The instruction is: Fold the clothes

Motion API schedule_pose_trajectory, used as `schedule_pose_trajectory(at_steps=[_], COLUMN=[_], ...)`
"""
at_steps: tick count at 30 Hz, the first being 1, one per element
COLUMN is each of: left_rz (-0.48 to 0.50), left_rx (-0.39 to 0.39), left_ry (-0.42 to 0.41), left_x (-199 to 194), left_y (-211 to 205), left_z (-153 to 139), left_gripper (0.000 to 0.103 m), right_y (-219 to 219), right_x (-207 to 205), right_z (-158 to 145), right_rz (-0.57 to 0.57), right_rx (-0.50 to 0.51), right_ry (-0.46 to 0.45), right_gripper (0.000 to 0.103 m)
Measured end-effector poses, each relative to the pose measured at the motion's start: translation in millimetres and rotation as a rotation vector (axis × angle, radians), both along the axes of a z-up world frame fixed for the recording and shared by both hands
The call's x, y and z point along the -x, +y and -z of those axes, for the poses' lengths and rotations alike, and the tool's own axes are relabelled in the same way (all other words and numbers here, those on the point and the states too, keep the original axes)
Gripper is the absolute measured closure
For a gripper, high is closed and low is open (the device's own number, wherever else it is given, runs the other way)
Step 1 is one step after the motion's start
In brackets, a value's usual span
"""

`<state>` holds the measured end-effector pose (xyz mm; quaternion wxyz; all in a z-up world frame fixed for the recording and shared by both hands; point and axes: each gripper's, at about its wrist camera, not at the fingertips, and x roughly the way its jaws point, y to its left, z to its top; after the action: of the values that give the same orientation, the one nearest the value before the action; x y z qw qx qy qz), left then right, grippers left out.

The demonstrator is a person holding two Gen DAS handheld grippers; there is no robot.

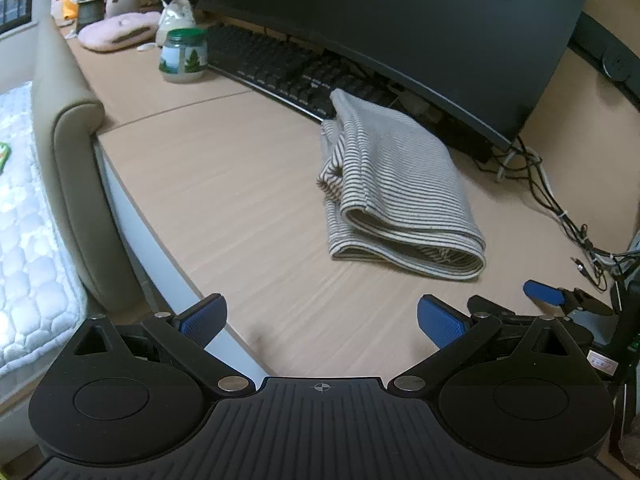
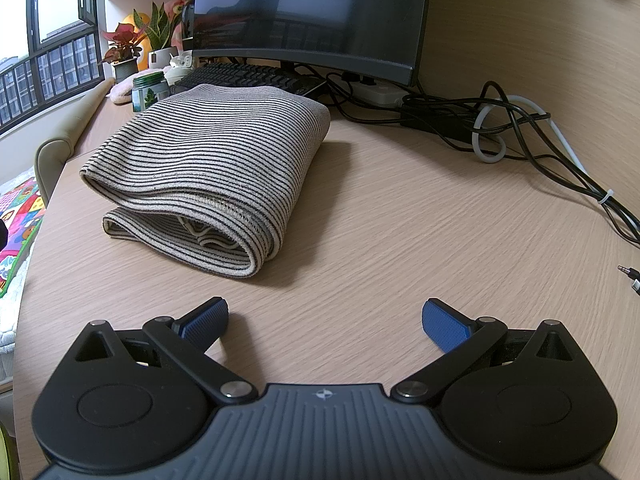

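Striped garment (image 2: 208, 168) lies folded into a thick bundle mid-desk, near edge toward both grippers, far edge just short of the keyboard (image 1: 280, 68). Left gripper (image 1: 320, 320) spread wide, holding nothing, hovering at the near desk edge. Right gripper (image 2: 326, 320) likewise spread and empty, near side, apart from the cloth.

Handling estimate: soft knit, light, limp; layers will slide over each other and sag if lifted by one point. The rolled fold at the near right corner looks the firmest place to pinch; a bite through all layers seems advisable. Loose inner hem shows in the opening and could slip out.

Surface: wood-grain desk (image 2: 400, 220), smooth, low friction expected. Monitor (image 2: 312, 12) and tangled cables (image 2: 500, 120) at far right; jar (image 1: 184, 56) and potted plants (image 2: 132, 48) far left. Window beyond, bed beside the desk on the left.
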<state>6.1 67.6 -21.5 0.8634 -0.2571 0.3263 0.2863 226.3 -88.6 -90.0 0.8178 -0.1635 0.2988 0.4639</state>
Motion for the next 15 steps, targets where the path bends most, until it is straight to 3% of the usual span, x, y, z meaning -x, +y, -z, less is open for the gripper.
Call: schedule_pose_trajectory(at_steps=[9, 15], left_rz=[0.011, 0.052], left_rx=[-0.047, -0.130], left_ry=[-0.041, -0.074], left_x=[5, 4], left_y=[-9, -28], left_z=[-5, -10], left_gripper=[0.000, 0.000], right_y=[0, 0], right_x=[0, 0], right_z=[0, 0], right_rz=[0.001, 0.000], right_rx=[0.000, 0.000], right_ry=[0.000, 0.000], right_gripper=[0.000, 0.000])
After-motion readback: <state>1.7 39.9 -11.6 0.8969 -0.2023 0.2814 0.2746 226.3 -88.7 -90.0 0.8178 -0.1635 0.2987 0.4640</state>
